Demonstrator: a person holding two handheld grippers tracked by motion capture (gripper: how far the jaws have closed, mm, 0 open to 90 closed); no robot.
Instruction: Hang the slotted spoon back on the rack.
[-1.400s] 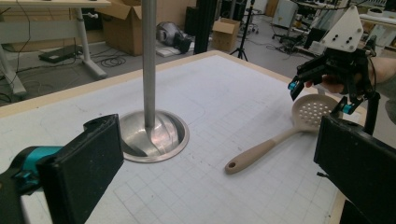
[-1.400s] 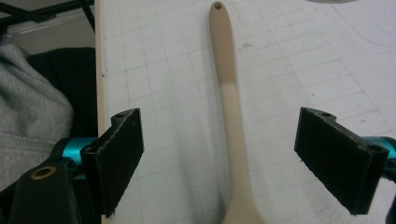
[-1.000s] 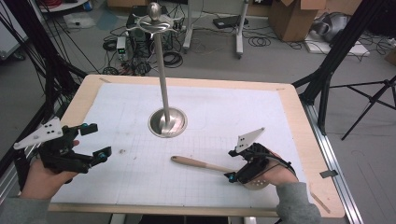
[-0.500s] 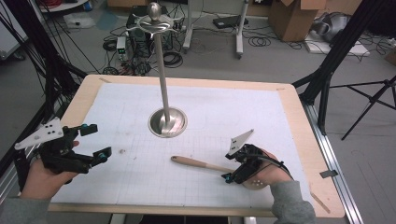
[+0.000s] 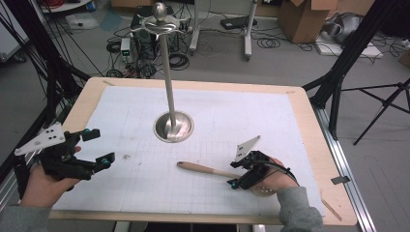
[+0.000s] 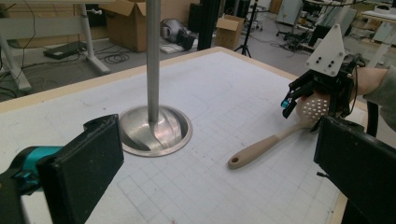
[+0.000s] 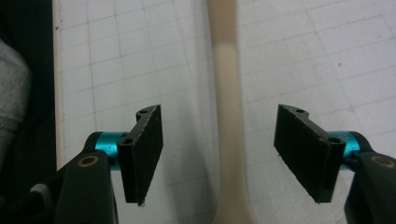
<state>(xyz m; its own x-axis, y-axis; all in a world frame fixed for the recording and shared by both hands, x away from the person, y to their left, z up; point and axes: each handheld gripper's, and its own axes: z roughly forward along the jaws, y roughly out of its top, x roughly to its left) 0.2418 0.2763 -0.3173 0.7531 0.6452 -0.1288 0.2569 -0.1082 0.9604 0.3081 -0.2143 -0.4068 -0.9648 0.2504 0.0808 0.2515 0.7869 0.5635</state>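
A beige slotted spatula with a wooden handle [image 5: 208, 170] is lying flat on the white gridded mat [image 5: 217, 121] covering the wooden tabletop [image 5: 309, 125], at about 5 o'clock from the tall polished steel stand with a round dished base [image 5: 173, 126], which is standing upright near the mat's middle. The spatula's handle end is pointing toward 9 o'clock in the high view, and its perforated head is sitting under the right gripper [image 5: 240, 175].

The right gripper is hovering low over the spatula at the tabletop's 5 o'clock area, its jaws spread wide and straddling the handle [image 7: 229, 121] with clear gaps on both sides, touching nothing. In the left gripper view, this gripper [image 6: 292, 95] is showing at 2 o'clock, just above the spatula's holed head [image 6: 312, 108].

The left gripper [image 5: 99, 147] is being held at the tabletop's 8 o'clock edge, well apart from the spatula, its jaws standing wide and gripping nothing. A person's hand [image 5: 41, 183] is wrapping its body from below.

Cardboard boxes [image 5: 302, 17] and cables are lying on the floor beyond the tabletop.
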